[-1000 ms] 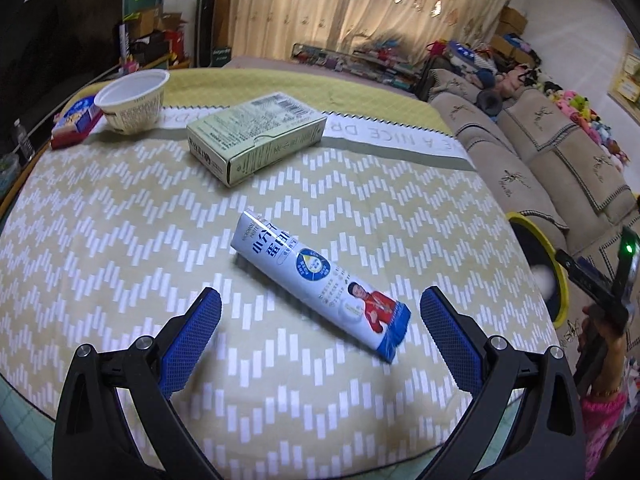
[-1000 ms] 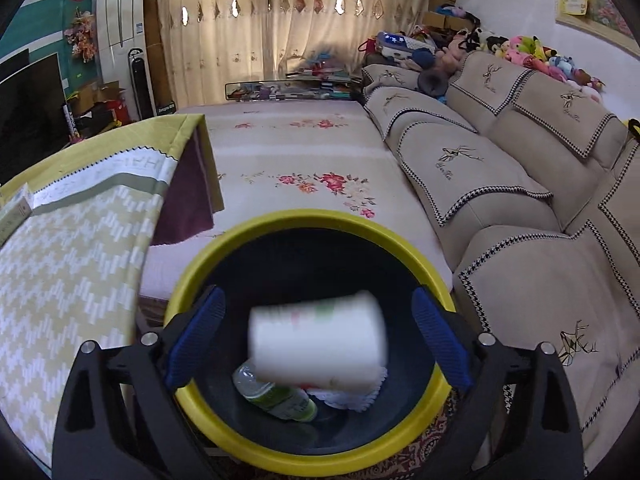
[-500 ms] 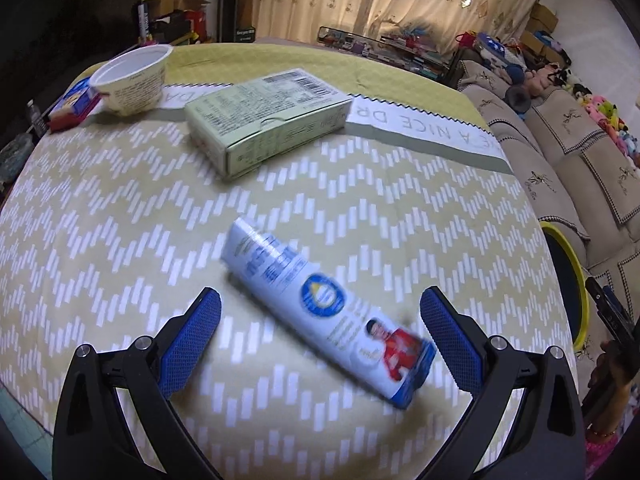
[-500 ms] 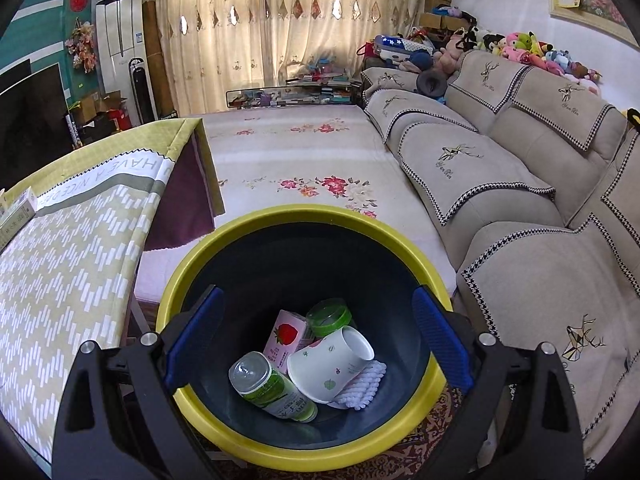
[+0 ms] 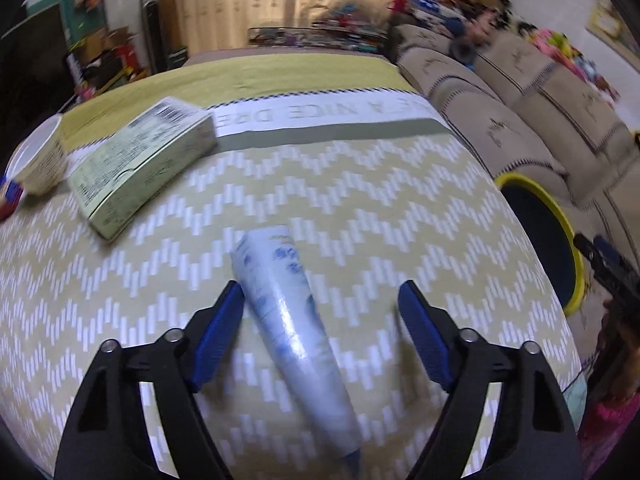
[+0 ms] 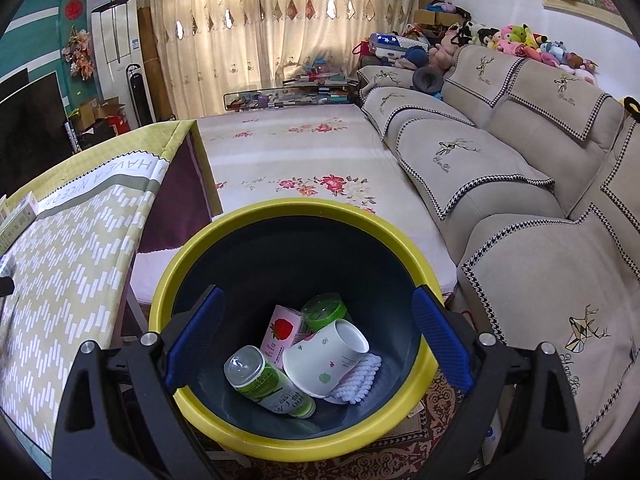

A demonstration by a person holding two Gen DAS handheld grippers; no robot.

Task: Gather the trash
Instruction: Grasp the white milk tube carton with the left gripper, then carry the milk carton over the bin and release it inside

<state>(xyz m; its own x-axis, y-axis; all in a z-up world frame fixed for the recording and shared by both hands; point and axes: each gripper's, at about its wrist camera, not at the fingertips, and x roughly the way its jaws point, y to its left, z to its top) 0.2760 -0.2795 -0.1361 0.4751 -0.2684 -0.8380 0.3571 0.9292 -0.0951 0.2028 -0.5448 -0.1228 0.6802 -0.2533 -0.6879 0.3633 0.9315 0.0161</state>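
A long white and blue snack wrapper (image 5: 288,312) lies on the zigzag tablecloth (image 5: 360,200), blurred. My left gripper (image 5: 320,288) straddles it; the jaws are closing, the left pad is right beside the wrapper and the right pad stands well clear of it. My right gripper (image 6: 316,292) hangs open and empty over the yellow-rimmed trash bin (image 6: 280,206). Inside the bin lie a white paper cup (image 6: 324,356), a green-labelled bottle (image 6: 268,384), a pink carton (image 6: 280,328) and a green-lidded container (image 6: 324,310).
On the table farther back are a pale green box (image 5: 140,164) and a white bowl (image 5: 38,164) at the left edge. The bin (image 5: 576,240) stands off the table's right side, next to a beige sofa (image 6: 500,160). A floral mat (image 6: 300,152) covers the floor beyond.
My left gripper moved in over the wrapper and rolled, and its jaws narrowed around it. The paper cup fell from between the right jaws and came to rest in the bin.
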